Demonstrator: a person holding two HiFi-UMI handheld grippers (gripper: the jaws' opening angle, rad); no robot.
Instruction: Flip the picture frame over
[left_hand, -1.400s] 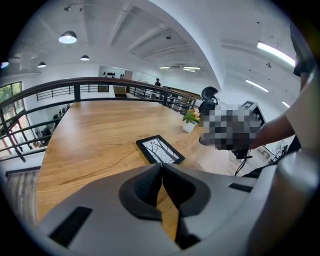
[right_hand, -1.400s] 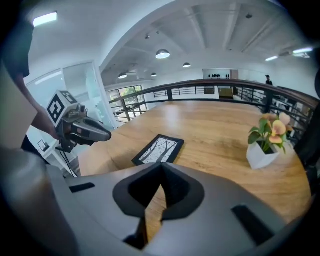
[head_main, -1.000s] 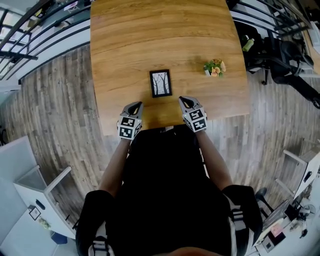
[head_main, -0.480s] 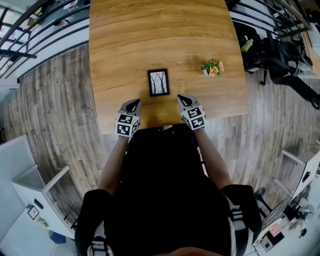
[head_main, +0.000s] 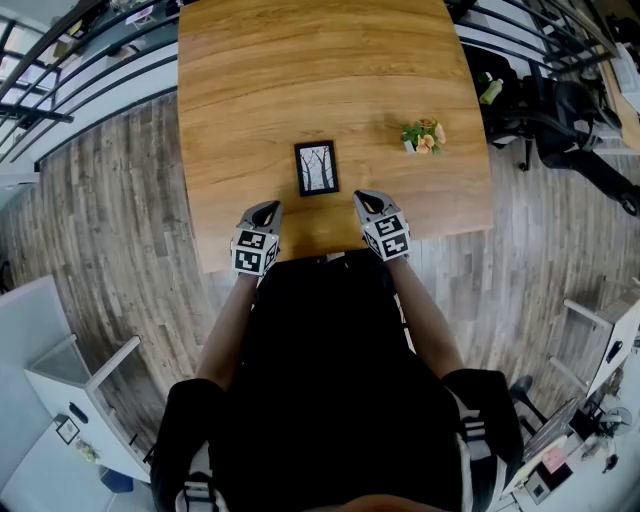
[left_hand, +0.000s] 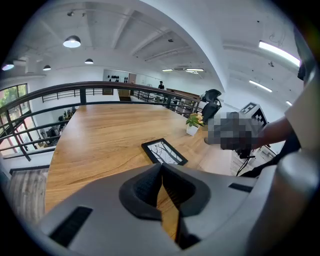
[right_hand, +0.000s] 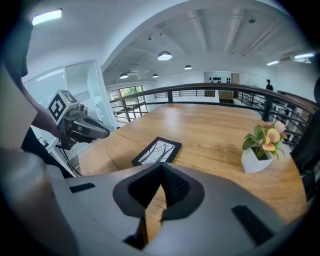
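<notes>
Currently pre-grasp, nothing held, flip not yet started.
Left gripper (head_main: 267, 207) and right gripper (head_main: 366, 199): both pinched shut on air, angled down at the near edge of the table (head_main: 300, 80). Picture frame (head_main: 317, 167) flat, image side up, just ahead and between the two, touching neither; long axis pointing away from the body. About equally near to either gripper. Probably calls for opening the jaws, then reaching forward to a long edge. Potted plant (head_main: 424, 136) well off right.

A light-brown wooden surface (head_main: 300, 80) carries two things. A black rectangular picture frame (head_main: 317, 167) lies flat near its front edge, tree drawing facing up. A small flowering plant in a white pot (head_main: 424, 136) stands upright to the frame's right, well apart.
</notes>
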